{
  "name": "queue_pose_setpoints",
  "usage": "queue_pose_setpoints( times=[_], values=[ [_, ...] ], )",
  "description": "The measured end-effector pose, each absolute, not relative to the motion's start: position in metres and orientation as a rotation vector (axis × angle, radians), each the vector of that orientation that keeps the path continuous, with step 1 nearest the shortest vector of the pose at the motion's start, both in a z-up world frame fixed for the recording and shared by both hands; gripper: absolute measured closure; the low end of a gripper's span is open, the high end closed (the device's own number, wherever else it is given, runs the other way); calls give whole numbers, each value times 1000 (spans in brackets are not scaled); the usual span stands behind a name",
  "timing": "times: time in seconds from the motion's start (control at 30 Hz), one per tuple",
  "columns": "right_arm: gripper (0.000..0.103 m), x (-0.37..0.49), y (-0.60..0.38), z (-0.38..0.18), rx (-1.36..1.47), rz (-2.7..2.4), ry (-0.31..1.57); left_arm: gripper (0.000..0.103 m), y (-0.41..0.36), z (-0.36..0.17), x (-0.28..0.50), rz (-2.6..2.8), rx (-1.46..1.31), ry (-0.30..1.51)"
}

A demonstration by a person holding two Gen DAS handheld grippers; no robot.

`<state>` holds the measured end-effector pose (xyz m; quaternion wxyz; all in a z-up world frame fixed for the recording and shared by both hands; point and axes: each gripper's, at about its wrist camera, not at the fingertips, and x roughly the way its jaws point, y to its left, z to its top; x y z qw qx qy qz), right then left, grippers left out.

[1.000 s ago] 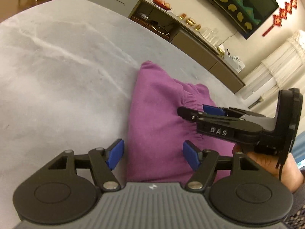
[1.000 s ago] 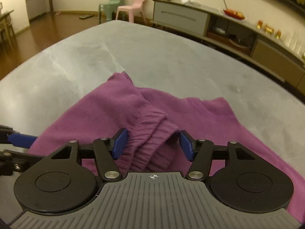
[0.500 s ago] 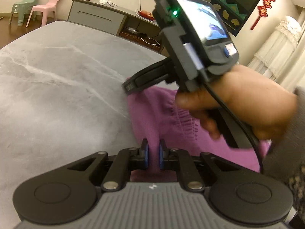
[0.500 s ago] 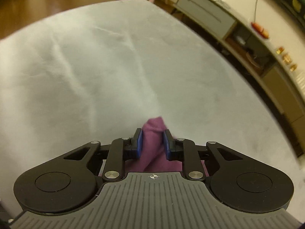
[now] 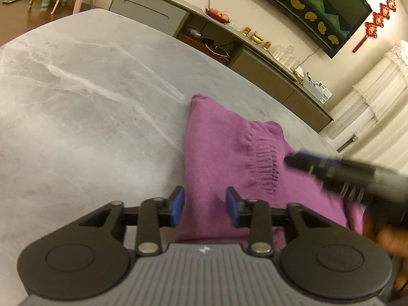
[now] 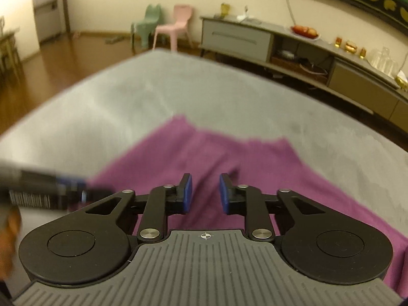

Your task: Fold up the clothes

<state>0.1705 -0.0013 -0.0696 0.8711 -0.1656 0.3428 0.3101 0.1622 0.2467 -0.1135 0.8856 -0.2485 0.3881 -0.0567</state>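
A purple garment (image 5: 219,142) with a gathered elastic band (image 5: 262,158) lies folded on the grey marble table (image 5: 89,102). My left gripper (image 5: 205,205) hovers over its near left edge, jaws opening, the blue pads apart and not pressing the cloth below them. My right gripper (image 6: 205,195) is over the garment (image 6: 267,163); its jaws are closing but a clear gap shows between the pads, with no cloth pinched. It appears blurred at the right of the left wrist view, tip (image 5: 290,159) above the band. The left gripper (image 6: 74,182) shows blurred at the left.
A long low sideboard (image 5: 229,40) with a fruit plate, jars and glasses runs beyond the table's far edge. Two small plastic chairs (image 6: 163,28) stand on the wooden floor at the back. A hand (image 5: 390,239) holds the right gripper at the lower right.
Both grippers shut on the purple cloth half a second ago, the right lifting a fold forward. Now both pairs of pads stand apart, the cloth lies flat, and the right gripper has drawn back.
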Motion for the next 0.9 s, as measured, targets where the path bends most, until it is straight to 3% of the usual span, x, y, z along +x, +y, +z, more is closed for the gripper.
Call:
queue_pose_setpoints(
  times=[0.07, 0.13, 0.17, 0.4, 0.6, 0.77, 0.9],
  values=[
    [91, 167, 5, -90, -400, 619, 752, 70, 243, -117, 163, -133, -518, 809],
    [95, 173, 7, -109, -418, 622, 738, 88, 240, -117, 162, -139, -509, 797],
    [95, 171, 8, -111, -429, 620, 719, 92, 238, -115, 160, -135, -497, 781],
    [95, 188, -25, -109, -190, 682, 833, 93, 211, -81, 144, -117, -386, 640],
    [95, 198, -34, -112, -84, 727, 874, 94, 124, -51, 124, -192, -2, 467],
    [92, 222, -110, -111, 246, 687, 1006, 93, 60, -55, 119, -215, 233, 416],
    [87, 219, -186, -94, 286, 600, 979, 93, 16, -71, 119, -283, 357, 428]
  ],
)
